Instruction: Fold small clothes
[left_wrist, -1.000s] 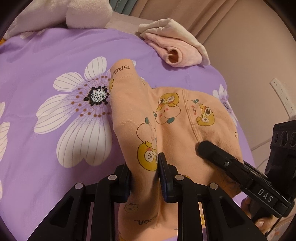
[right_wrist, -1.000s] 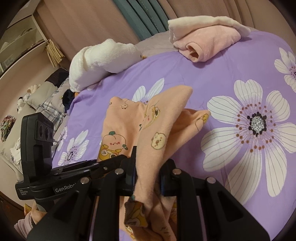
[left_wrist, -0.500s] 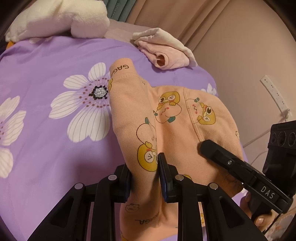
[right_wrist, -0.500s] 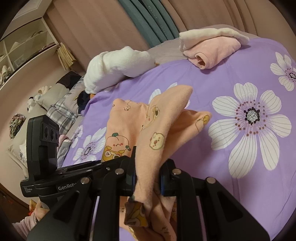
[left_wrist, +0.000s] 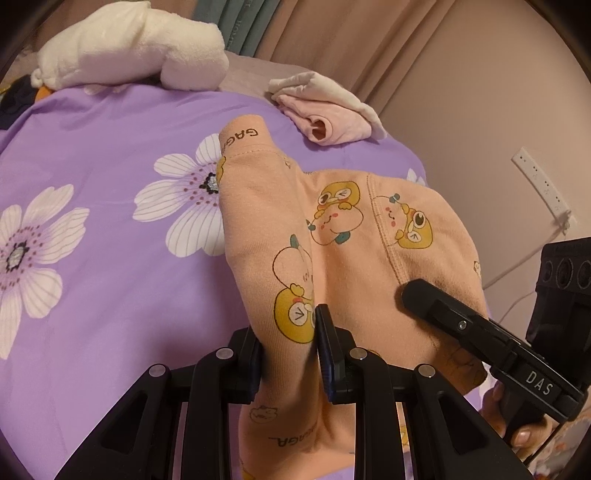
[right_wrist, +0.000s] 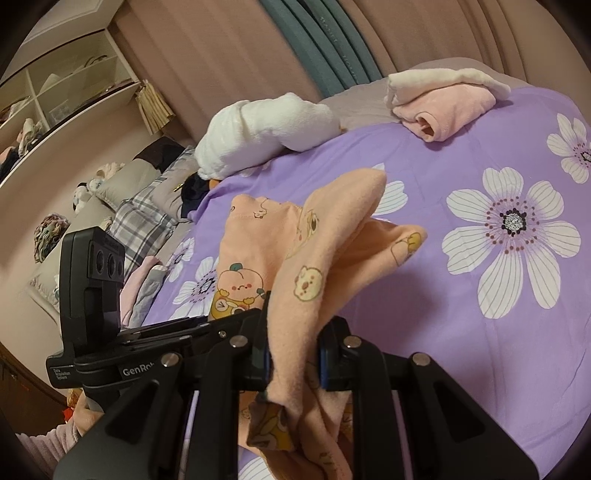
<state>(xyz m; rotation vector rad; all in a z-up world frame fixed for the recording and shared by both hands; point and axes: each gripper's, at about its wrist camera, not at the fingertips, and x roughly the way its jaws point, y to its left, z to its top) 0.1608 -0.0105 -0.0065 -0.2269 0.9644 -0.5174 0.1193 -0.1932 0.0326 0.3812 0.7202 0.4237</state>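
While both hand-held grippers keep their clamp on the peach garment (left_wrist: 343, 254), the surroundings read differently from a second ago: more of the purple flowered bedspread (left_wrist: 110, 258) is exposed below and to the left, a second white flower now shows at the left edge of the left wrist view, and the folded pink clothes (left_wrist: 325, 118) sit smaller and farther up. Left hand-held gripper (left_wrist: 288, 343): jaws clenched on a bunched fold of the garment, cloth rising between the pads and hanging below them; grip unchanged. Right hand-held gripper (right_wrist: 293, 354): jaws clenched on another bunch of the same garment (right_wrist: 325, 266), grip unchanged. Garment hangs between the two, lifted over the bedspread, its free part draped forward, a cuff printed with letters at the far tip. Left wrist view only: the right hand-held gripper's finger (left_wrist: 428, 299) pressed on the cloth at right, fingers of the hand (left_wrist: 517, 424) on its handle, a power strip (left_wrist: 543, 184) on the wall. Right wrist view only: the left hand-held gripper's body from the side, open shelves (right_wrist: 55, 92), a plaid pillow (right_wrist: 144, 218) beside the bed. White plush bundle (right_wrist: 266, 133) at the bed's far end appears in both.
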